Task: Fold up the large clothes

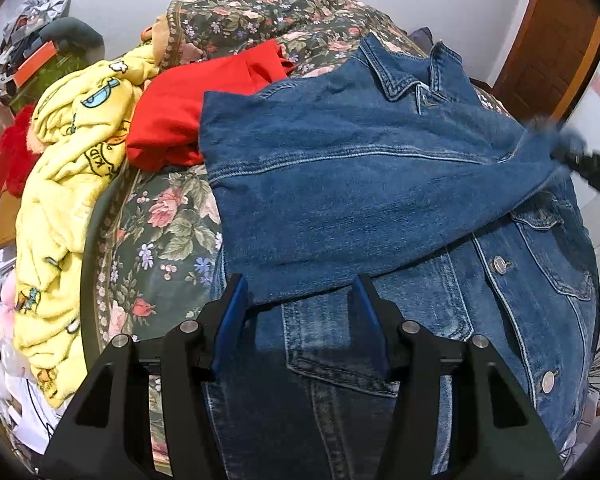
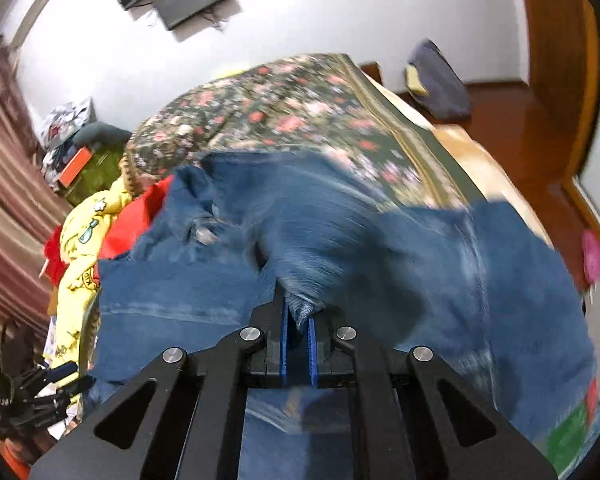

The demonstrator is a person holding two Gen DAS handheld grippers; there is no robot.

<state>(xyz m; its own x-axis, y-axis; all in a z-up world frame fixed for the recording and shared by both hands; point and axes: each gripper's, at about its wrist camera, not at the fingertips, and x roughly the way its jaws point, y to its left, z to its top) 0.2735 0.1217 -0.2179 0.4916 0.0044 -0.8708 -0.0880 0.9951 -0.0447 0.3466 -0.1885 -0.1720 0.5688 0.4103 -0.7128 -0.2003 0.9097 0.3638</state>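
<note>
Denim jacket (image 1: 372, 184) lay on the flowered bedspread (image 1: 160, 232), beside the red garment (image 1: 180, 120), sleeve folded across its front. Right gripper (image 2: 298, 316) was clamped on a bunch of denim, prob. to pull the fold over. Left gripper (image 1: 300, 308) hovered w/ jaws apart above the jacket's hem, holding nothing.

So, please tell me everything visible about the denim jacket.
The denim jacket is blue, stitched denim with a collar, metal buttons and flapped chest pockets. It lies on the floral bedspread, one panel folded over its front. The right gripper is shut on a pinch of its cloth; the left gripper is open above it.
</note>
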